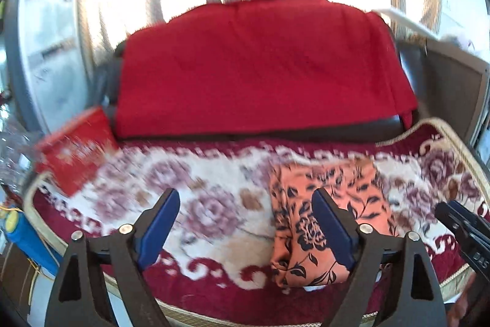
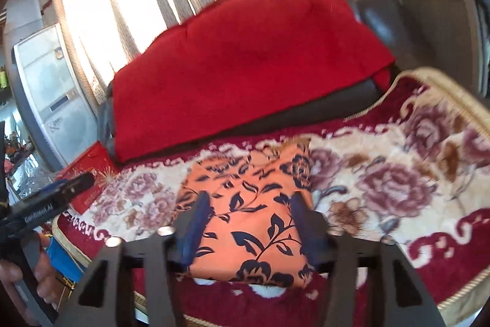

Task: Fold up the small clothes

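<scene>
The folded orange floral cloth [image 2: 248, 219] lies on the floral rug [image 2: 382, 183]. Above it, left tool [image 1: 245, 226] and right tool [image 2: 249, 222] gape wide, holding nothing.

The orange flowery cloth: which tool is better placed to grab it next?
Probably the right tool. It is open with the orange cloth directly between its fingers. The left tool, also open, points mostly at the flowery blanket, with the cloth off to its side.

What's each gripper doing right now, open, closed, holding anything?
Left gripper: open, holding nothing, above the floral rug.
Right gripper: open, holding nothing, jaws either side of the folded orange floral garment.
</scene>
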Motion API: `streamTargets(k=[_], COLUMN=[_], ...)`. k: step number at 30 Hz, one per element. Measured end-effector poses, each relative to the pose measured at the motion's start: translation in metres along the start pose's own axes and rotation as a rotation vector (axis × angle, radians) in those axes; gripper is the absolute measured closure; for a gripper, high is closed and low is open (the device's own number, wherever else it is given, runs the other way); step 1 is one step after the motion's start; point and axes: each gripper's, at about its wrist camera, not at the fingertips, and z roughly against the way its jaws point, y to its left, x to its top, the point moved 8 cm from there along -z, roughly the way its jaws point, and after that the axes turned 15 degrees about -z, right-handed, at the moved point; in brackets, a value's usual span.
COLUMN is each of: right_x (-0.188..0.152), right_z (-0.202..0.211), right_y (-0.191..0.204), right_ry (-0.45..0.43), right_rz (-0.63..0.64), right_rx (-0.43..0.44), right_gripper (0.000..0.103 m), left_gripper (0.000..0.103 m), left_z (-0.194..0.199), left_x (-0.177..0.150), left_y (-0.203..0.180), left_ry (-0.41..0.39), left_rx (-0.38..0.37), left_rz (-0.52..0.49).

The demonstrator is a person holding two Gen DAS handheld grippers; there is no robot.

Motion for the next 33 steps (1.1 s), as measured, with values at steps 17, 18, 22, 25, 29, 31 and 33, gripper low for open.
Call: streamTargets(k=[17, 18, 22, 25, 29, 31, 33], right_x=[0.017, 0.019, 0.017, 0.015, 0.015, 0.016, 0.016], right_z=[0.143, 0.146, 0.162, 0.173, 0.186, 0.194, 0.202], right_y=[0.067, 0.068, 0.082, 0.092, 0.102, 0.107, 0.113], right_ry=[-0.186, -0.193, -0.22, -0.243, -0.271, -0.301, -0.333], right_rz=[0.119, 0.124, 0.158, 0.188, 0.2, 0.216, 0.237], right_rx=[0.009, 0.014, -0.006, -0.005, 0.011, 0.004, -0.006], right_gripper=[0.038, 0.037, 0.037, 0.037, 0.037, 0.037, 0.035], left_gripper=[0.0, 0.0, 0.0, 0.0, 0.0, 0.0, 0.0], left_z=[0.144, 0.147, 0.163, 0.171, 0.184, 0.189, 0.195], left_x=[0.029, 0.029, 0.031, 0.032, 0.031, 0.032, 0.033], left_y=[0.035, 0.036, 0.04, 0.041, 0.047, 0.05, 0.054], left_ry=[-0.218, -0.216, -0.236, -0.241, -0.261, -0.27, -0.282], left_rx=[0.07, 0.072, 0.106, 0.12, 0.136, 0.143, 0.157], left_rz=[0.044, 0.043, 0.03, 0.015, 0.017, 0.021, 0.025])
